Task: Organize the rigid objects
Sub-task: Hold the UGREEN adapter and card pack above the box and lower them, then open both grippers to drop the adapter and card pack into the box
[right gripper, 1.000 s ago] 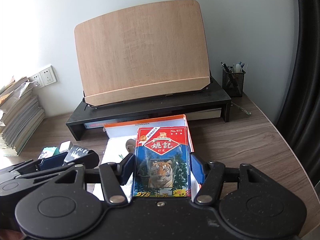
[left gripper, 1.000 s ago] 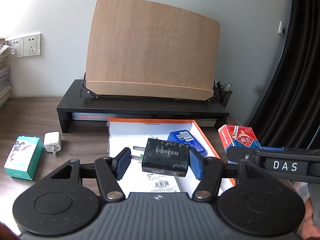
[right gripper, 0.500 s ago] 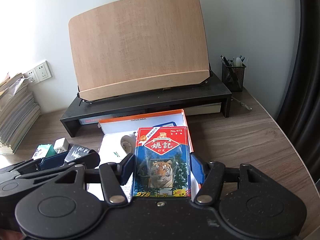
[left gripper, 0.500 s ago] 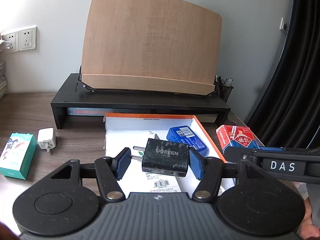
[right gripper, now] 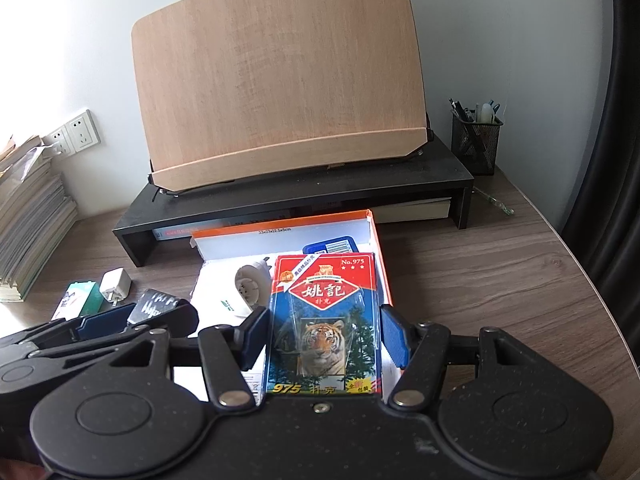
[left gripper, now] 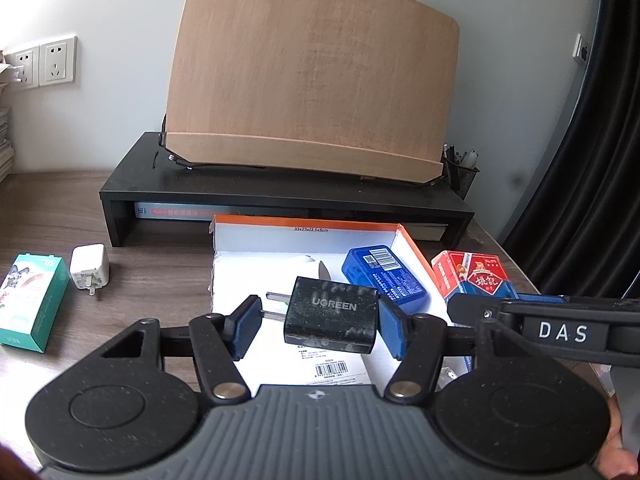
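Charger clamped in left gripper, over box.

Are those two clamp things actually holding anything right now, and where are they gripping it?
Yes. The left gripper pinches the black charger between prong tips and back. The right gripper clamps the card box by its long sides.
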Motion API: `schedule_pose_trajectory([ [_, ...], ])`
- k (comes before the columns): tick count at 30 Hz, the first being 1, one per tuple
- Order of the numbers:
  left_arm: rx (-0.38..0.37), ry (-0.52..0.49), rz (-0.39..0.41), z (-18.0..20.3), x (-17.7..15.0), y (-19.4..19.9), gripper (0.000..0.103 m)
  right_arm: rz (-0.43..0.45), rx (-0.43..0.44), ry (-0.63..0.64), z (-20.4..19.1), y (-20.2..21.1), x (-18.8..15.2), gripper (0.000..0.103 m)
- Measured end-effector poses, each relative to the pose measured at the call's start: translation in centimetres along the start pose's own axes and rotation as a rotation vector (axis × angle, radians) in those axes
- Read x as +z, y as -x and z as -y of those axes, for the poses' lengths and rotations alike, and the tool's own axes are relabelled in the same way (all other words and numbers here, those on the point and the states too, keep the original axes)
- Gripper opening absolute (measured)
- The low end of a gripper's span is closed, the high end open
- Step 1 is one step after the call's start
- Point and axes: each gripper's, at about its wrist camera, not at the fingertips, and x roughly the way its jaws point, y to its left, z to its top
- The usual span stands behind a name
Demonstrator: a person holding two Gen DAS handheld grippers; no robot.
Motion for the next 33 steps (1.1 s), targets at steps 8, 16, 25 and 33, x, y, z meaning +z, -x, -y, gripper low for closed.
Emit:
schedule_pose_trajectory([
  [8, 0.015, 0.014, -0.012, -0.5, 0.0, -0.6, 0.062, -0.026, 0.003, 0.002, 0.2, -1.5, 0.1, 0.072],
  [16, 0.022, 0.028, -0.021, -0.9, 0.2, -1.3, 0.062, -0.056, 0.016, 0.018, 0.0, -2.9, 0.2, 0.072],
  [25, 0.009, 0.031, -0.037, -0.8, 0.2, -2.3, 0.062, -0.09, 0.026, 0.019, 0.6, -4.3, 0.2, 0.073],
  [33, -0.015, 0.017, -0.047, -0.2, 0.2, -3.0, 0.062, -0.014, -0.012, 0.007, 1.6, -2.9, 0.9, 0.073],
])
